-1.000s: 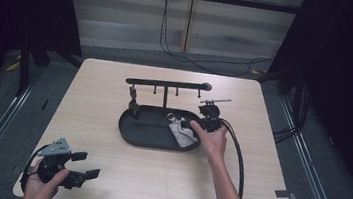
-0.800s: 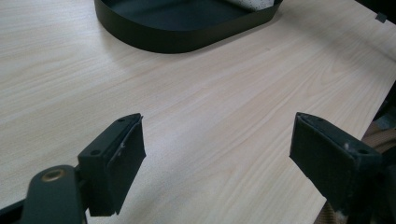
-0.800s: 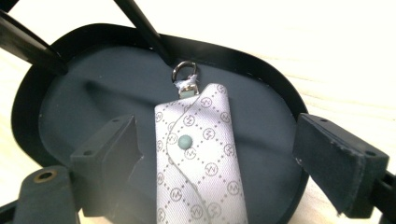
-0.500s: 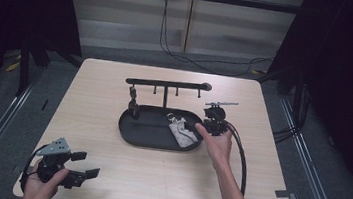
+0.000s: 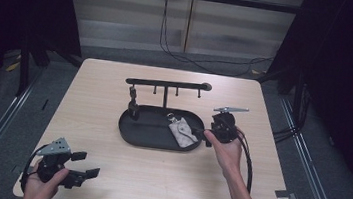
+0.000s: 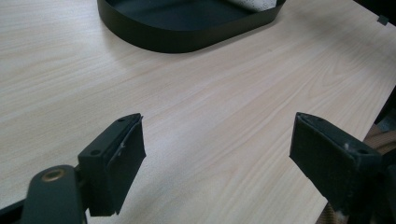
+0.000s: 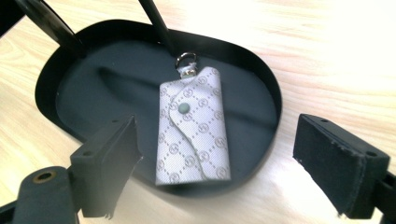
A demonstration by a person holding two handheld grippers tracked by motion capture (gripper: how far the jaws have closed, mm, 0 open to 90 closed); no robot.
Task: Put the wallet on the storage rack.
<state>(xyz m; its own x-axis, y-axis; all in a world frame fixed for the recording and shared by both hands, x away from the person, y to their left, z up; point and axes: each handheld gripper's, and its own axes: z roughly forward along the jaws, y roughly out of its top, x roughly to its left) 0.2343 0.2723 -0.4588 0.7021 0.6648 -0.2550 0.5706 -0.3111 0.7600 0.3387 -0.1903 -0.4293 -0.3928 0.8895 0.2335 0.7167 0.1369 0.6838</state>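
From the high view, my right gripper [image 5: 206, 135] sat at the right end of the black oval tray [image 5: 132, 136], jaws apparently spread, though they were small and dark there. The patterned key pouch [image 5: 182, 132] lay in the tray's right half, just left of that gripper. My left gripper [image 5: 84, 165] rested near the table's [image 5: 105, 89] front left corner, well apart from the tray, jaws spread and empty. Compared with half a second before, my right hand [image 5: 226, 153] had drawn back slightly from the pouch towards the tray's rim; the left had not moved.

In the left gripper view, the jaws stood wide apart over bare wood, holding nothing.

In the right gripper view, the jaws were wide open, gripping nothing, with the pouch [image 7: 193, 126] lying flat between them, its metal ring [image 7: 185, 59] pointing away.
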